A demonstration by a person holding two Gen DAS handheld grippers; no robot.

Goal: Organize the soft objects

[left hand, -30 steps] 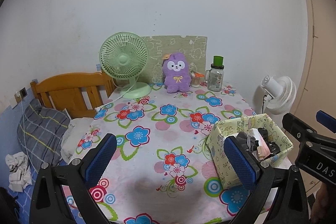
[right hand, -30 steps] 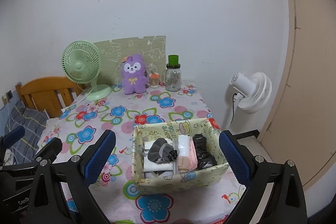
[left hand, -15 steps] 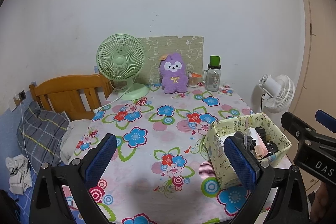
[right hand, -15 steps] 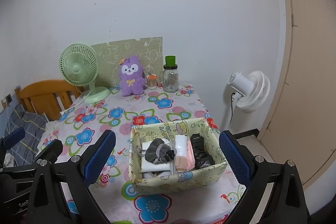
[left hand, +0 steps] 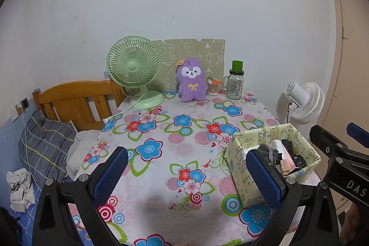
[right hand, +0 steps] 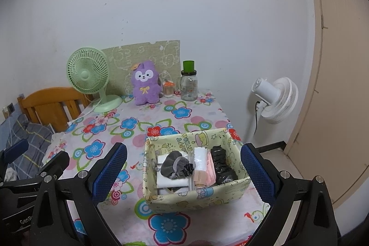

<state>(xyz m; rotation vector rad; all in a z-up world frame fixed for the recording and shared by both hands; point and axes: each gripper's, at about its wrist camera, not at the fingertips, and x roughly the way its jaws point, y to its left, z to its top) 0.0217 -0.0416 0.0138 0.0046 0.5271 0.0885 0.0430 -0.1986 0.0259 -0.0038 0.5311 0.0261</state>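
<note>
Left gripper (left hand: 188, 174) and right gripper (right hand: 183, 173): jaws wide apart, both empty. Yellow fabric box (right hand: 196, 198), lower centre of the frame, holds folded soft items.

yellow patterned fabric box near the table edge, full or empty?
Partly full. The yellow patterned fabric box holds a grey drawstring pouch, a black bundle and white folded items.

Your table (right hand: 207, 112), under a floral cloth, carries: yellow fabric box (right hand: 196, 197) at near right; green desk fan (right hand: 88, 75), purple plush (right hand: 145, 87), glass jar (right hand: 189, 87) along the far edge.
</note>
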